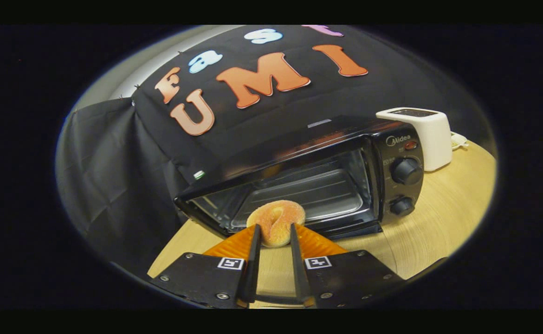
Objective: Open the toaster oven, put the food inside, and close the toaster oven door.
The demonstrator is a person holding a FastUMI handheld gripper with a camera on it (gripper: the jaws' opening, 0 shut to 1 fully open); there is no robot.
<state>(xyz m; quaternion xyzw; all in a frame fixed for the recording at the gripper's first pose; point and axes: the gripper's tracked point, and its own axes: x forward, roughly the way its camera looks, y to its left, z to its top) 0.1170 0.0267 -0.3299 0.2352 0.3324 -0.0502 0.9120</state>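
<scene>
I have the doughnut (276,222), a sugared ring, pinched between the two fingers of my gripper (275,230); both fingers press on its sides, so the gripper is closed around it and carries it clear of the table. The doughnut sits right in front of the mouth of the toaster oven (308,176), whose cavity stands open, and I can see the metal tray (308,195) lying inside on the oven floor just beyond the food. Whether the doughnut has already crossed the threshold I cannot tell from this angle. On the oven's front panel, off to the side of the cavity, two round knobs (406,170) sit one above the other, with a small indicator light above them. The oven rests on a pale wooden table (438,218), tilted in my view. Behind the oven's knob end, near the back of the table, a white pop-up toaster (427,134) stands upright, just apart from the oven. Dark cloth hangs behind and beside everything.
</scene>
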